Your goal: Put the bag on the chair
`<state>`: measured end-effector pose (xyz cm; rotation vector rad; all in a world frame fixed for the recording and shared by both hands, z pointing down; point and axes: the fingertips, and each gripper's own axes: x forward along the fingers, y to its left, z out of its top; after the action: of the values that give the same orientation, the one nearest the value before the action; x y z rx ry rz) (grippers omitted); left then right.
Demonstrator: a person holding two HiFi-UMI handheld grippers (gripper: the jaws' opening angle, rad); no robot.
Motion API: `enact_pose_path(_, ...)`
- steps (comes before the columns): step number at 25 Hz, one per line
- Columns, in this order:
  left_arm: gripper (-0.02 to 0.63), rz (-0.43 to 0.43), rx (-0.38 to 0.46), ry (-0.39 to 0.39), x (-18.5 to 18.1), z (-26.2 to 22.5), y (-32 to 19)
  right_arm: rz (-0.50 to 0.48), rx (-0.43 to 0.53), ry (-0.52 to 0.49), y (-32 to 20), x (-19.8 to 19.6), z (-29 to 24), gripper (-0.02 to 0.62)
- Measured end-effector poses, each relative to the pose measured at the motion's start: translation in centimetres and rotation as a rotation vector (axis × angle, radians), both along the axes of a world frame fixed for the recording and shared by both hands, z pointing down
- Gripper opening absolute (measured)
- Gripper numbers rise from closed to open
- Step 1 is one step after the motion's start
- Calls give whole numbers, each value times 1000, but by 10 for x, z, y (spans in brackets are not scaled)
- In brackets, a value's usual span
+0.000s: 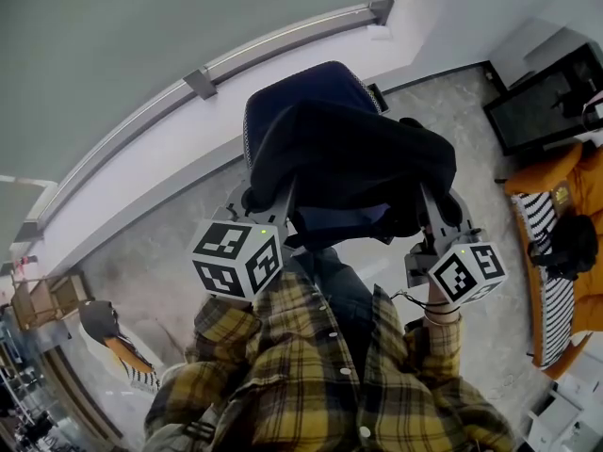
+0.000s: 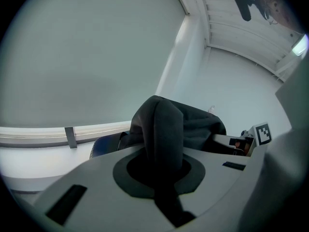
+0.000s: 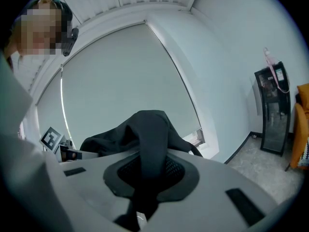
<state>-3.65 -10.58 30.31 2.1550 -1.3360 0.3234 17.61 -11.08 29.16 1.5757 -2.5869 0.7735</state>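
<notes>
- Over the chair [image 1: 316,81], I've got the bag [image 1: 353,158] stretched crosswise, seat right below it.
- Left gripper [image 1: 256,201] and right gripper [image 1: 441,217] each pinch one end, equally near.

The bag [image 1: 358,158] hides the seat of the chair [image 1: 309,85]; only its blue back shows at the far side. At right, the picture's edge cuts off orange furniture [image 1: 542,172].

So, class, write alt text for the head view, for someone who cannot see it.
A black fabric bag hangs between the left gripper and the right gripper, each shut on one end, with a dark blue office chair behind it. A yellow plaid shirt fills the foreground.
</notes>
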Motion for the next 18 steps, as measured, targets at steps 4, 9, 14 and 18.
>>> enact_pose_path(4,37,4,-8,10,-9,6,-2,2,-8,15,-2,-8,5,60)
enact_pose_path(9,37,22,-24,11,-14,15,-5,5,-23,28,-2,-13,11,60)
enact_pose_path(14,38,44,-48,18,-15,28,-13,0,-42,45,-12,-13,22,60)
enact_pose_path(18,38,60,-84,22,-17,46,-21,-2,-73,68,-23,-14,40,60)
